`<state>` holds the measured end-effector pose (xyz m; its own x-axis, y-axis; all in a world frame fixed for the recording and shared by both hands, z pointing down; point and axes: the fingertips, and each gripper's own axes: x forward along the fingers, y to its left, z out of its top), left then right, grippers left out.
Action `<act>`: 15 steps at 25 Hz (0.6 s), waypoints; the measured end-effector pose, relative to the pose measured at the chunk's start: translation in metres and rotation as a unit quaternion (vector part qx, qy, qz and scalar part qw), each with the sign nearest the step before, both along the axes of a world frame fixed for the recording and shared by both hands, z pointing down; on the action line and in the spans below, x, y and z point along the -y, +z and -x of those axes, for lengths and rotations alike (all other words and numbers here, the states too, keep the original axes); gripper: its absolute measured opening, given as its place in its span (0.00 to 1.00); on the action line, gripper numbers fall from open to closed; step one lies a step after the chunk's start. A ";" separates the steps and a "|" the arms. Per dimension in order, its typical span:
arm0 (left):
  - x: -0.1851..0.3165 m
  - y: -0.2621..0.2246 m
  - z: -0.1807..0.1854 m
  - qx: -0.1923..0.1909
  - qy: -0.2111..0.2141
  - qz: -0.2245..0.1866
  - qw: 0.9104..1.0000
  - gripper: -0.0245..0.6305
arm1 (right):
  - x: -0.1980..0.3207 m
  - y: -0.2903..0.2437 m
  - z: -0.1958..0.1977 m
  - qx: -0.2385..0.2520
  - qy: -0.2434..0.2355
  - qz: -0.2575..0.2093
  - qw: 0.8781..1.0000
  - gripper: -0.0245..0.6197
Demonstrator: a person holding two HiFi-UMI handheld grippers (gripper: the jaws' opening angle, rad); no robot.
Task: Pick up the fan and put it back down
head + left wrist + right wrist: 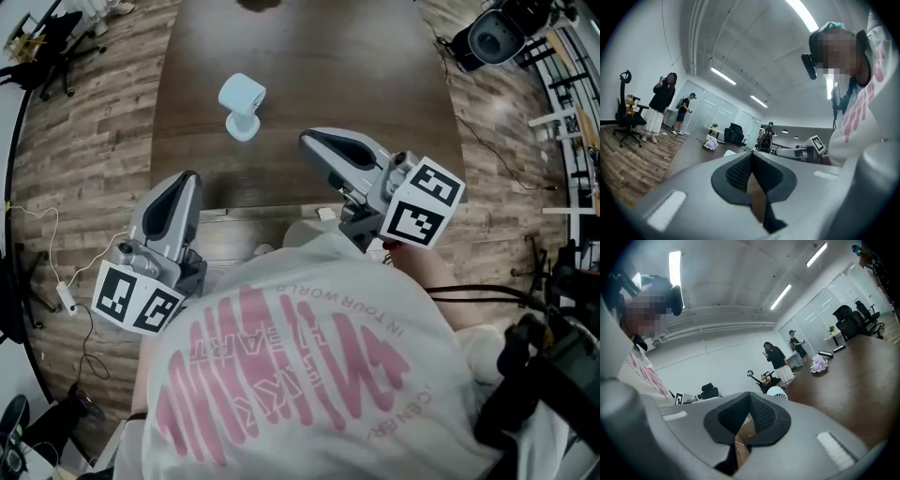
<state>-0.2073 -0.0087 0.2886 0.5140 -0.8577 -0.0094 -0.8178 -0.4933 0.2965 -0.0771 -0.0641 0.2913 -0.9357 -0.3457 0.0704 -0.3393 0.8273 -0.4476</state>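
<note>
While the fan [242, 105] stood upright on its base out on the table [309, 56], well apart from both grippers, I had nothing in hand. The left gripper [186, 183] sat over the near edge of the table, to the fan's left. Its own view showed the two jaws pressed together with nothing between them. The right gripper [314, 142] reached a little further over the table, nearer the fan than the left one but not touching it. Its jaws were likewise closed tight on nothing. In the right gripper view I could see the fan's white round head poking up just past the jaw tips, with dark table beyond.

As I read it, the fan rested on the table untouched at that moment, and both tools were empty. From the pictures alone I could not say whether the lift had yet to come or the fan had already been set back. If the lift was to come, all of it remained: open one pair of jaws, bring it round the fan, close, raise, then lower the fan onto its base and let go. With both pairs closed and that far off, I judged no grasp was close.
</note>
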 end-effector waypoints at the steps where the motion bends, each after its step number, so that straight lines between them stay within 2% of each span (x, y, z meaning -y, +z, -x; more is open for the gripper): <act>1: 0.003 0.004 -0.001 -0.002 0.000 0.003 1.000 0.07 | -0.001 0.002 -0.001 -0.003 0.002 0.003 1.000 0.05; 4: 0.015 0.015 -0.007 -0.009 0.000 0.001 1.000 0.07 | 0.002 0.010 -0.010 -0.012 0.009 0.015 1.000 0.05; 7: 0.033 0.028 -0.018 0.000 -0.001 0.005 1.000 0.08 | 0.008 0.017 -0.023 -0.016 0.013 0.030 0.999 0.05; 10: 0.052 0.045 -0.022 0.019 0.000 0.024 1.000 0.34 | 0.016 0.023 -0.026 -0.021 0.012 0.037 0.999 0.05; 11: 0.058 0.051 -0.022 0.025 -0.001 0.031 0.999 0.40 | 0.019 0.024 -0.026 -0.022 0.012 0.040 0.999 0.05; 15: 0.085 0.086 -0.031 0.071 0.004 0.051 0.996 0.41 | 0.032 0.027 -0.035 -0.031 0.010 0.047 0.998 0.05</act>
<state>-0.1764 -0.0937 0.3750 0.5116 -0.8459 0.1506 -0.8507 -0.4740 0.2273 -0.0423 -0.0960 0.3181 -0.9212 -0.3543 0.1606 -0.3854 0.7756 -0.4998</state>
